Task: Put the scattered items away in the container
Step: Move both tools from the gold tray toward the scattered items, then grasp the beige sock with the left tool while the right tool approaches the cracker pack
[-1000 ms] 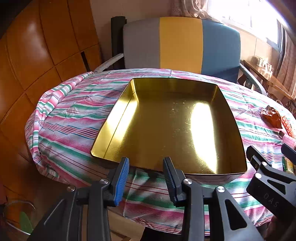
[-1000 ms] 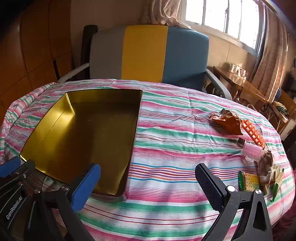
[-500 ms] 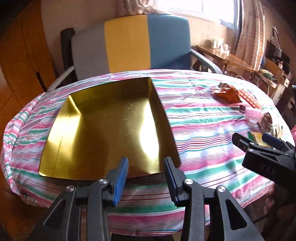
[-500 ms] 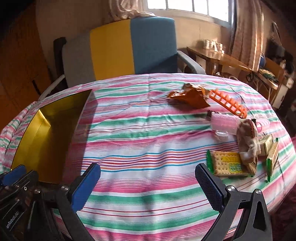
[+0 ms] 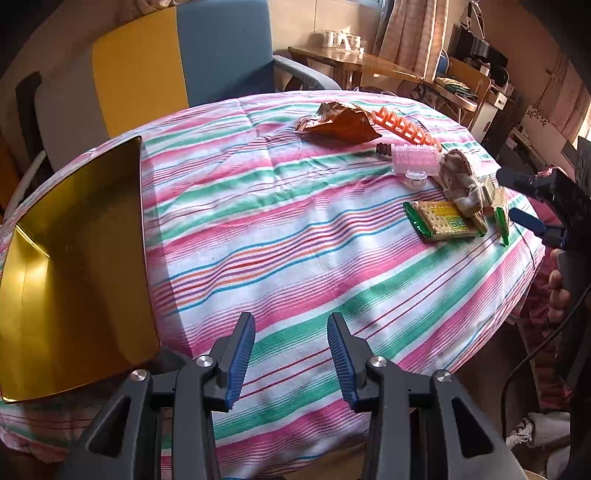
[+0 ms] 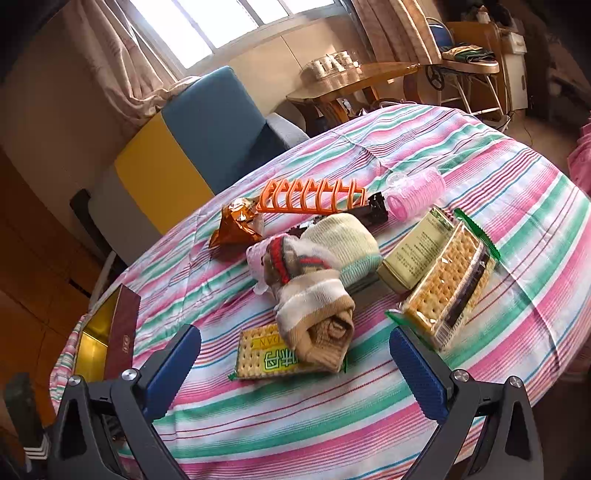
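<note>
A round table under a striped cloth [image 5: 295, 221] carries a gold tin [image 5: 74, 258], cracker packets [image 6: 443, 284], socks [image 6: 317, 280] and a hair roller [image 6: 417, 192].

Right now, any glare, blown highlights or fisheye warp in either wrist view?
Left wrist view: bright reflection on the gold tin, table edge bowed, corners vignetted black. Right wrist view: window blown out white, horizon tilted, striped tablecloth curved; sock bundle and crackers sharp.

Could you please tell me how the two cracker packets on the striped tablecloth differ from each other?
The near cracker packet lies flat with its printed yellow face up; the far cracker packet stands tilted on its edge, leaning on a small box. A rolled sock covers part of the near one; the far one is uncovered. Both have green wrapper ends and show square crackers.
</note>
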